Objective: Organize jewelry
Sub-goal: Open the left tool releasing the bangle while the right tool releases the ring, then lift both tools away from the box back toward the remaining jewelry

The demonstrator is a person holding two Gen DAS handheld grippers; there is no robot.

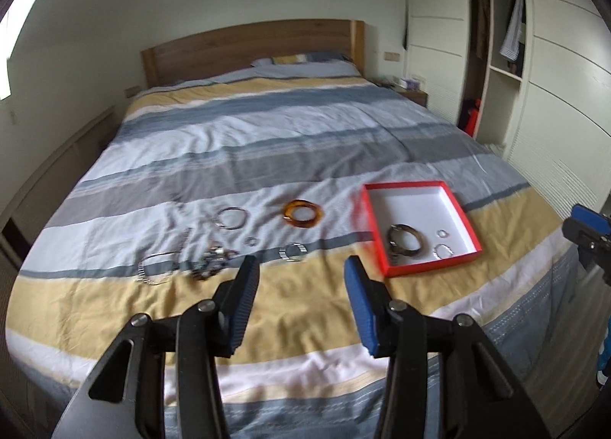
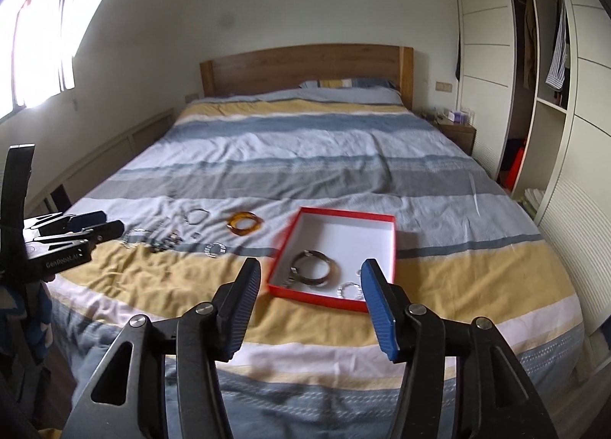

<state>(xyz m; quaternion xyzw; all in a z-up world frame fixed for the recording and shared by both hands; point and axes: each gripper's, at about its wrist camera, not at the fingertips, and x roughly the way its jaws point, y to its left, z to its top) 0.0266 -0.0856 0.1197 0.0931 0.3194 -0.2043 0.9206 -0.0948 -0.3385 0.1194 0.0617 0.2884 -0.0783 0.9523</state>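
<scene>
Both tools, left tool (image 1: pixel 299 267) and right tool (image 2: pixel 311 271), half open, empty; rigid, light, slippery amber resin bangle (image 1: pixel 302 213) on striped bed (image 1: pixel 267 141), best pinched across its rim

Striped bed (image 1: pixel 305 125) — on it: red box (image 1: pixel 420 229), amber bangle (image 1: pixel 302 213), loose silver bracelets (image 1: pixel 231 217).

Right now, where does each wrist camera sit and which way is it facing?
Left wrist: on the left gripper, above the bed's foot, looking toward the headboard; its own open fingers show, the right gripper at the edge.
Right wrist: on the right gripper, same direction; open fingers, the left gripper far left.
Shared: red box, amber bangle, loose jewelry.
</scene>
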